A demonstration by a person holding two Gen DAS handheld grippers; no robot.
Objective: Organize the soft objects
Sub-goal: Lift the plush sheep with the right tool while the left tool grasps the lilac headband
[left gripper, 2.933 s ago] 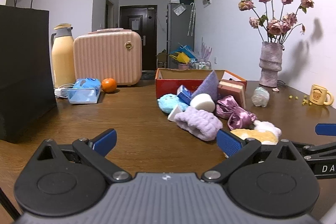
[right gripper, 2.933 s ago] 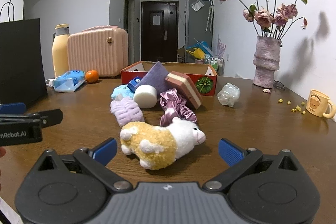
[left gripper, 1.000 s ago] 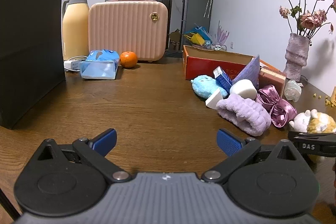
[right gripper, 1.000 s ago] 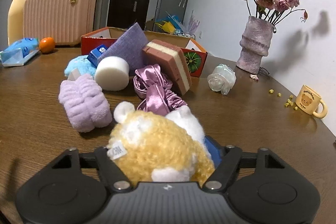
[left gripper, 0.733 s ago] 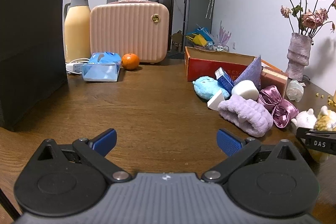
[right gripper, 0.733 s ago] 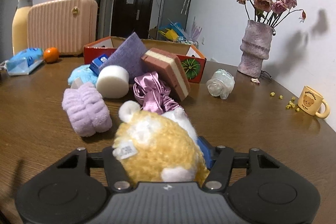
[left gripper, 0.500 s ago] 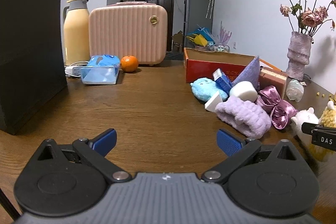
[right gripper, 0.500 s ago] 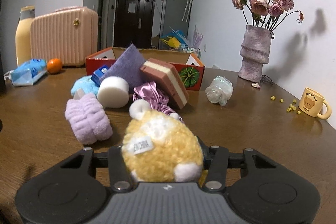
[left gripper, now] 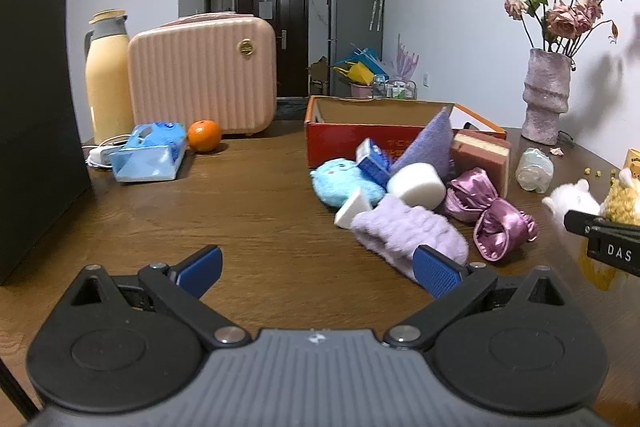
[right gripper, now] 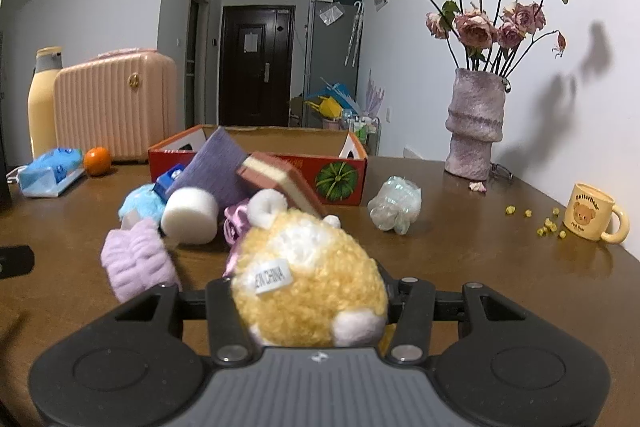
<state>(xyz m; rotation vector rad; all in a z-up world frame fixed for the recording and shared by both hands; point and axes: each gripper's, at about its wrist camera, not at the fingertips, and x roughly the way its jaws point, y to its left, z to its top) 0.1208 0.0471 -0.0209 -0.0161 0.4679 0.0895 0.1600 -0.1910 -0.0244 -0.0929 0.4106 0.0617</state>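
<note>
Walls: plain white [right gripper: 420,39]
Far end: dark door [right gripper: 256,67], grey fridge [right gripper: 334,55]
Bench: brown wood [left gripper: 248,211]
Light: dim, indoor

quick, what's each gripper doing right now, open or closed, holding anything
Left gripper: open, nothing between its fingers.
Right gripper: closed on the yellow and white plush toy, its jaws having just closed in.

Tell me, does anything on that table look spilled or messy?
Yes: small yellow bits lie scattered on the brown wooden table beside the yellow bear mug, and a fallen petal sits by the mauve vase.
</note>
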